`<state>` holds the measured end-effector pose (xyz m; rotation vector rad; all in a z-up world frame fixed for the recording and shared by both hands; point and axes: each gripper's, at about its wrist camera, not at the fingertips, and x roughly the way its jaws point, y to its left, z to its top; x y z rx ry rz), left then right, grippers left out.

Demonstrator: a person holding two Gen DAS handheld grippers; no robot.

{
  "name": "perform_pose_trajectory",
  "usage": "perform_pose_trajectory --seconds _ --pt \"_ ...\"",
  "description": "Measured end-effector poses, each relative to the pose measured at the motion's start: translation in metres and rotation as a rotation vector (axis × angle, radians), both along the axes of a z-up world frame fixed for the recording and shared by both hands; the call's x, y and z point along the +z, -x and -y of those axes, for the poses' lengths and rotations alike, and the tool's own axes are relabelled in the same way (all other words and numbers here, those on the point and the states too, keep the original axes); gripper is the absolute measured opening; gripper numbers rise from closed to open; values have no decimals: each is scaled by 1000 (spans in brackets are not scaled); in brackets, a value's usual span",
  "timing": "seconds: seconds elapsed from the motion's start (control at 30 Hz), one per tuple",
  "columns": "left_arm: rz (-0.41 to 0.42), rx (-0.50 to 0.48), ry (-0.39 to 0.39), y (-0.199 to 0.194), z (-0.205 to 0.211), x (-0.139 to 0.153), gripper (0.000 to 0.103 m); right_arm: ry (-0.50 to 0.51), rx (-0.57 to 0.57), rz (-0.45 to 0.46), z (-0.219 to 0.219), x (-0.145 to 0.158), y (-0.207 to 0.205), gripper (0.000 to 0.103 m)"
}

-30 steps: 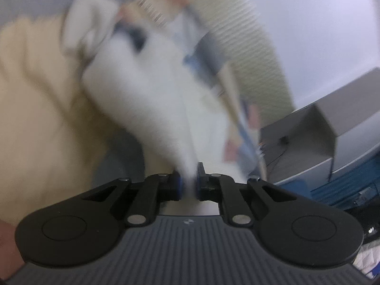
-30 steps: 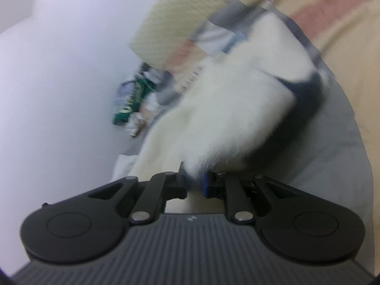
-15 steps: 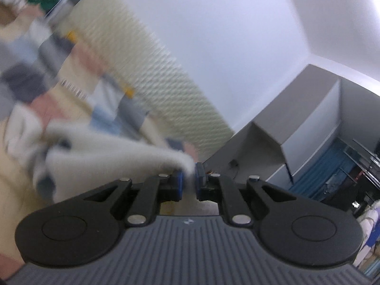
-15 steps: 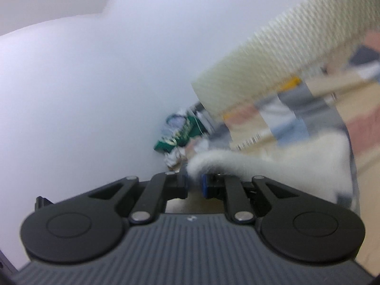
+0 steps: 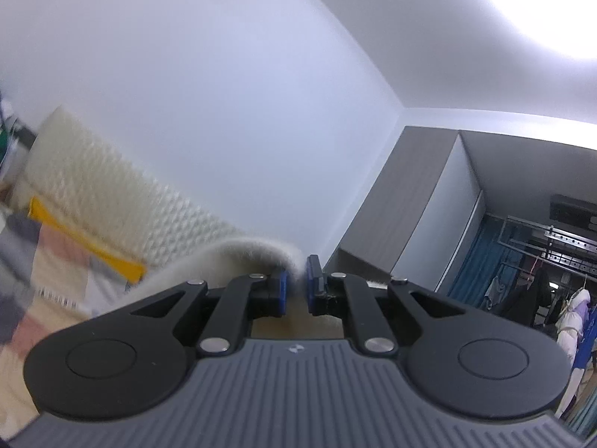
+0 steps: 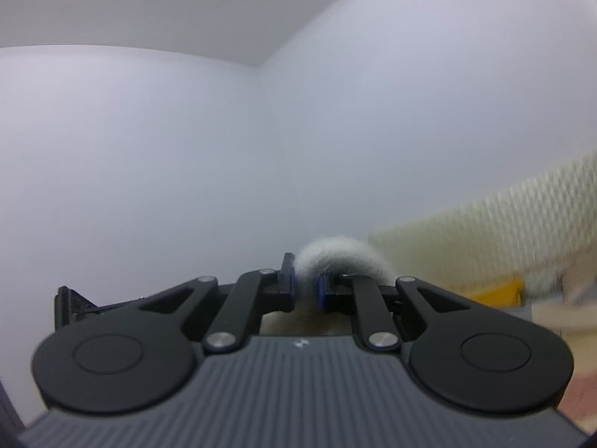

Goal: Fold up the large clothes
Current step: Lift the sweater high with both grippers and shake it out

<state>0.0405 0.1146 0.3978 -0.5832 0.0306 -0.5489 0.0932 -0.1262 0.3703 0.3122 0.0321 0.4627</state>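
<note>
White fleece garment (image 5: 238,261) between both grippers' fingers (image 5: 281,287)

Patchwork blanket (image 5: 41,261) over bed (image 5: 22,384)

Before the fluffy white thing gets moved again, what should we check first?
1. Left tool shut on the fluffy white garment: ok, fabric sits between its blue pads.
2. Right tool shut on the same garment: ok, fleece bulges over its pads.
3. Garment hanging flat, no twists: cannot tell, its lower part is hidden behind both tools.
4. Bed with the patchwork blanket below, ready for laying down: ok in the left view, though blurred.
5. Cream headboard apart from the garment: ok.
</note>
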Motion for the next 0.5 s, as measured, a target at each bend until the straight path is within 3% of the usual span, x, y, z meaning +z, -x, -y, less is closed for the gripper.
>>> perform_pose_trajectory --seconds 0.1,0.2,0.3,0.5 --pt "-5 29 -38 -13 8 25 12 34 -33 22 0 24 -17 14" --pt "-53 67 -69 -45 15 24 12 77 -73 -6 2 19 -45 14" --pt "-123 95 -105 -89 26 -1 12 105 -119 -82 10 -8 -81 14" --pt "-241 140 -173 -193 46 -80 12 132 -198 -222 35 -99 -167 14"
